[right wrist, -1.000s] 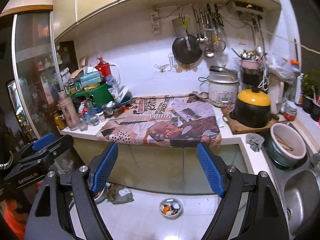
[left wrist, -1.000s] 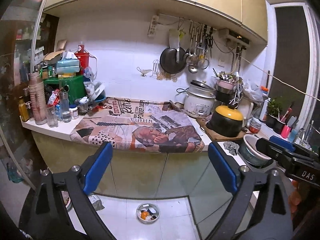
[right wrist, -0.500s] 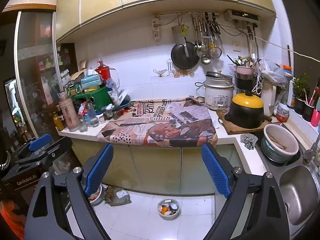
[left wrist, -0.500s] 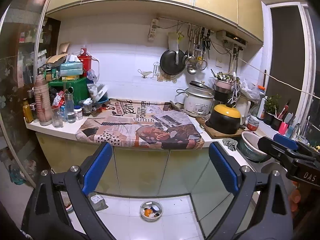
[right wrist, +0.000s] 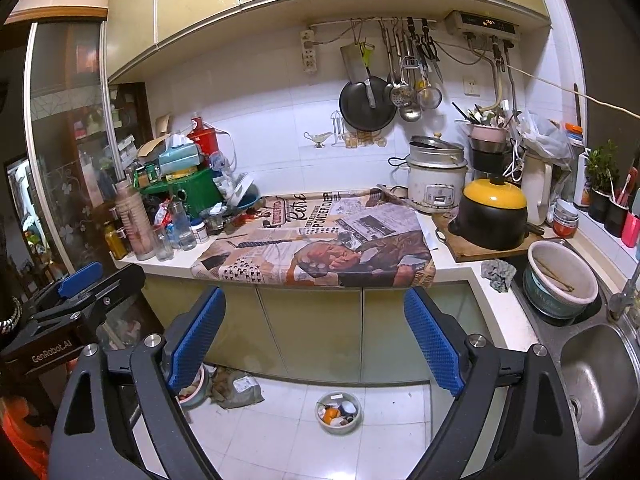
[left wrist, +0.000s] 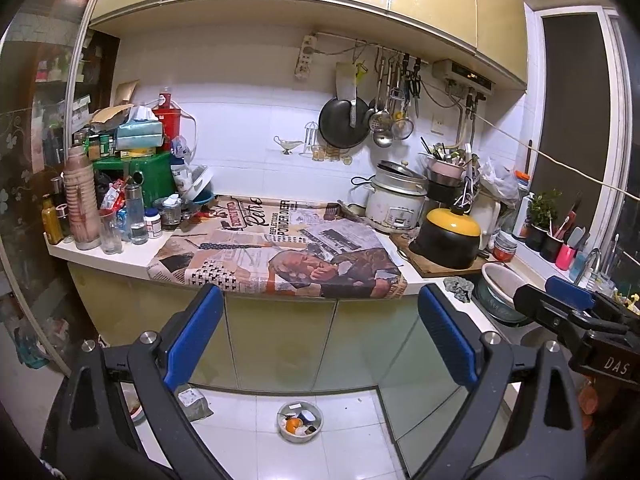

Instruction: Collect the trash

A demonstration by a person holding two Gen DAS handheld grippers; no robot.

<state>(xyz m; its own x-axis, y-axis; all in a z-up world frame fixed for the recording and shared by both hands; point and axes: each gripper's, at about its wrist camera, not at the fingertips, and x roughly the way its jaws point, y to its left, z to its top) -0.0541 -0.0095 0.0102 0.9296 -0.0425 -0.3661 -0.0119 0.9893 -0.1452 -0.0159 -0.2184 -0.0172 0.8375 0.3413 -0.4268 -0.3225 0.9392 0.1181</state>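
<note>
Here both grippers are hanging in front of a cluttered kitchen table, angled slightly down toward the floor. The left gripper (left wrist: 320,324) is holding its blue fingers (left wrist: 192,336) wide apart with nothing between them. The right gripper (right wrist: 316,328) has just been opening its fingers, and they too are standing wide apart around empty air. On the white floor tiles, a small bowl of scraps (right wrist: 338,412), with an orange piece inside, is sitting in front of the cabinet doors. Left of it, a crumpled bag (right wrist: 236,390) is lying against the cabinet base. Above, a printed newspaper-pattern cloth (left wrist: 280,256) is draping over the table (left wrist: 100,254) edge, and a yellow-lidded black pot (right wrist: 494,216) is resting on a wooden board (right wrist: 470,254) beside the sink (right wrist: 596,384).
</note>
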